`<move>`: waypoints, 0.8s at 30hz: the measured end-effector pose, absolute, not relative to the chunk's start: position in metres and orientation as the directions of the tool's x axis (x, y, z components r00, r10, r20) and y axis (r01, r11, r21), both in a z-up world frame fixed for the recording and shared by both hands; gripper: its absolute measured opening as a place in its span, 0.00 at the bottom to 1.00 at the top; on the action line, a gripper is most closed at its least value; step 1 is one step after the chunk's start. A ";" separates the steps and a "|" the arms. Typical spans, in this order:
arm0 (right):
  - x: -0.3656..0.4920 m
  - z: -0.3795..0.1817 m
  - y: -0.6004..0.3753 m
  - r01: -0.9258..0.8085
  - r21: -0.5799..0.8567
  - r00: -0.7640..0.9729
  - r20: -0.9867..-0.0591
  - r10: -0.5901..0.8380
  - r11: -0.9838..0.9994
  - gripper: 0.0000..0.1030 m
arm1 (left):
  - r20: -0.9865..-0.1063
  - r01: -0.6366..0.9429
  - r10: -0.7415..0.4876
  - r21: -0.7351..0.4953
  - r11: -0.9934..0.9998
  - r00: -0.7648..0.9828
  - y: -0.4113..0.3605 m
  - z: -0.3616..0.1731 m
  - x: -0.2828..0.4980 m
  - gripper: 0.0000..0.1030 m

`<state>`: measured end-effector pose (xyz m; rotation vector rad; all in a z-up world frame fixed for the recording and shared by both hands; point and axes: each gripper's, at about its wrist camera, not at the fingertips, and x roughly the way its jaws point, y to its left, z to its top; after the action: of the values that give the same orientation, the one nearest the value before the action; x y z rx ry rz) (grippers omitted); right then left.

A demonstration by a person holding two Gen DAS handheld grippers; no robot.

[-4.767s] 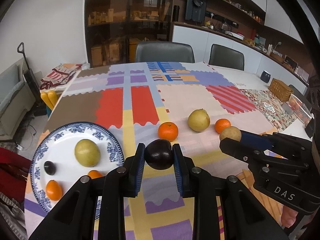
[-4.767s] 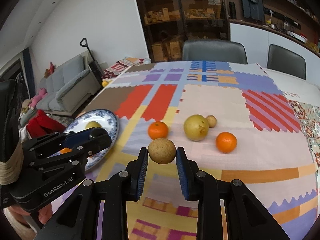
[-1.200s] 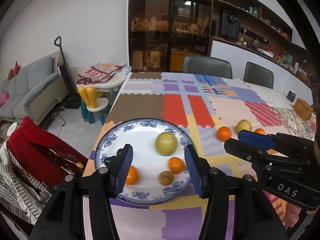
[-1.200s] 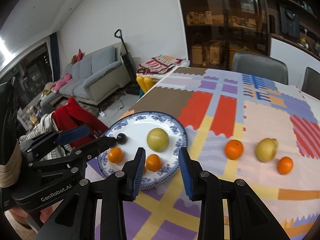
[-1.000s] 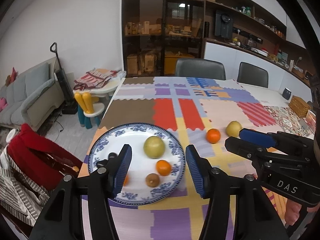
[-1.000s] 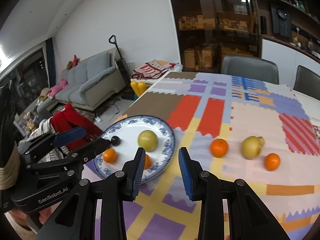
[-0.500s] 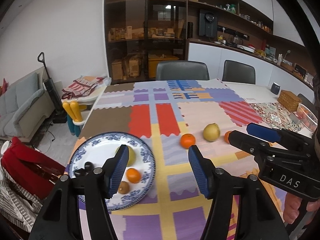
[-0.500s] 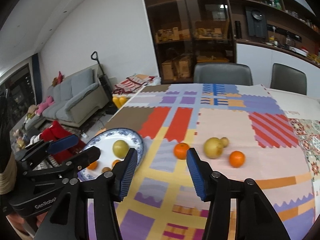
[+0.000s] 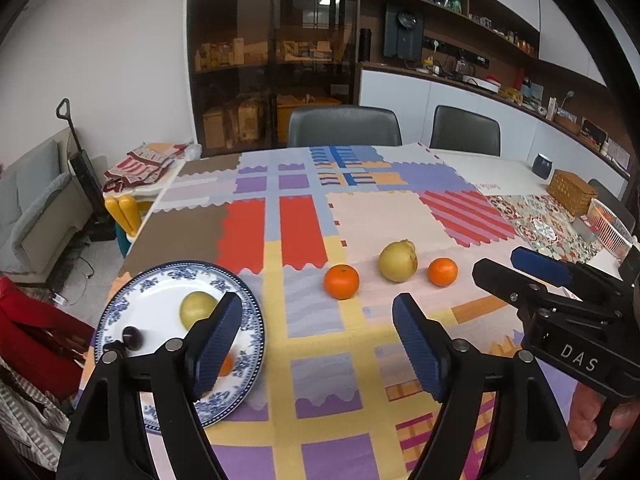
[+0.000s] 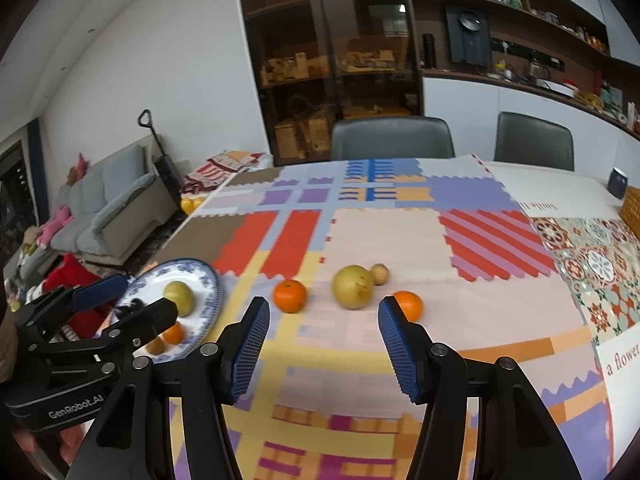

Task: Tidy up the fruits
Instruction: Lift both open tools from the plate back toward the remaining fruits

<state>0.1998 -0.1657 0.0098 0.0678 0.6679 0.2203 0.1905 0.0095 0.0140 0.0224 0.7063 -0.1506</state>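
Note:
A blue-and-white plate [image 9: 152, 300] at the table's near left holds a yellow-green pear [image 9: 196, 310], a dark plum [image 9: 132, 338] and an orange [image 9: 226, 364] half hidden by my finger. Loose on the patchwork cloth lie an orange [image 10: 290, 295], a large pear [image 10: 354, 286], a small brown fruit [image 10: 379, 274] and a second orange [image 10: 409, 305]. My left gripper [image 9: 316, 340] hovers over the cloth right of the plate, its jaws opening and empty. My right gripper [image 10: 324, 344] hovers short of the loose fruits, its jaws also opening and empty.
Two grey chairs [image 9: 344, 126] stand at the far side. A wicker box [image 9: 572, 192], a pink basket [image 9: 612, 228] and a dark cup [image 9: 542, 166] sit at the far right. The table's left edge drops to a sofa [image 10: 116, 208] and red clothing [image 9: 36, 332].
Both grippers have swung right, away from the plate and towards the loose fruits, and their jaws have widened. The plum and brown fruit held earlier now lie on the plate.

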 end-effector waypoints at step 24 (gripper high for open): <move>0.264 -0.062 -0.201 -0.030 0.115 0.663 -0.741 0.106 0.993 0.56 | -0.762 0.194 -0.146 -0.027 0.981 0.632 -0.017 -0.060 0.273 0.76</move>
<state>0.2637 -0.2009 -0.0624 0.0956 0.8434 0.0769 0.2729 -0.0172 -0.0600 0.0598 0.8658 -0.1945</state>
